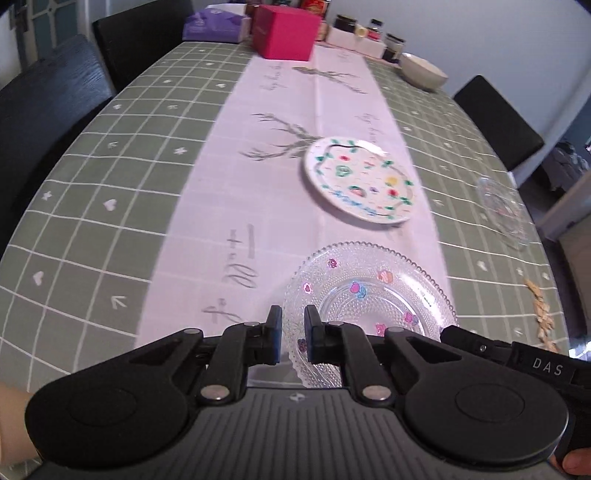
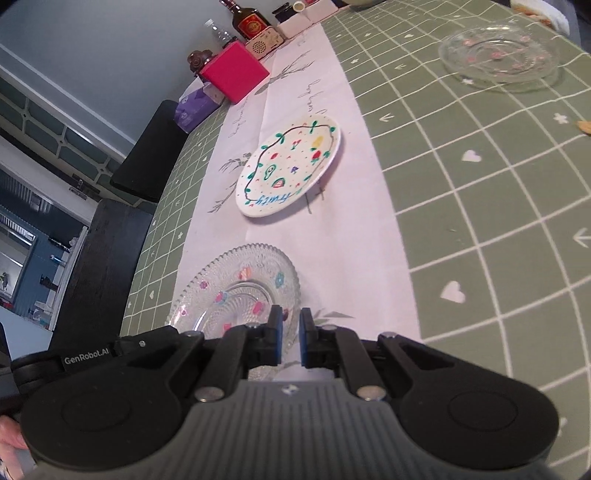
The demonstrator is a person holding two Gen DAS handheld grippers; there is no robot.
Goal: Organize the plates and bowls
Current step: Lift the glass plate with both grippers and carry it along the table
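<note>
A clear glass plate with flower stickers (image 1: pixel 369 295) (image 2: pixel 240 291) lies on the white table runner near me. My left gripper (image 1: pixel 293 334) has its pads closed on the plate's left rim. My right gripper (image 2: pixel 290 338) has its pads closed on the plate's right rim. A white plate painted with fruit (image 1: pixel 360 179) (image 2: pixel 291 166) lies further along the runner. A second clear glass plate (image 1: pixel 502 210) (image 2: pixel 498 55) lies on the green cloth to the right. A cream bowl (image 1: pixel 423 72) stands at the far right.
A pink box (image 1: pixel 286 31) (image 2: pixel 234 72), a purple tissue pack (image 1: pixel 216 26) (image 2: pixel 195 107), jars (image 1: pixel 393 46) and a bottle (image 2: pixel 249 18) crowd the far end. Black chairs (image 1: pixel 44 110) (image 2: pixel 103 266) stand along the sides. Crumbs (image 1: pixel 541 314) lie near the right edge.
</note>
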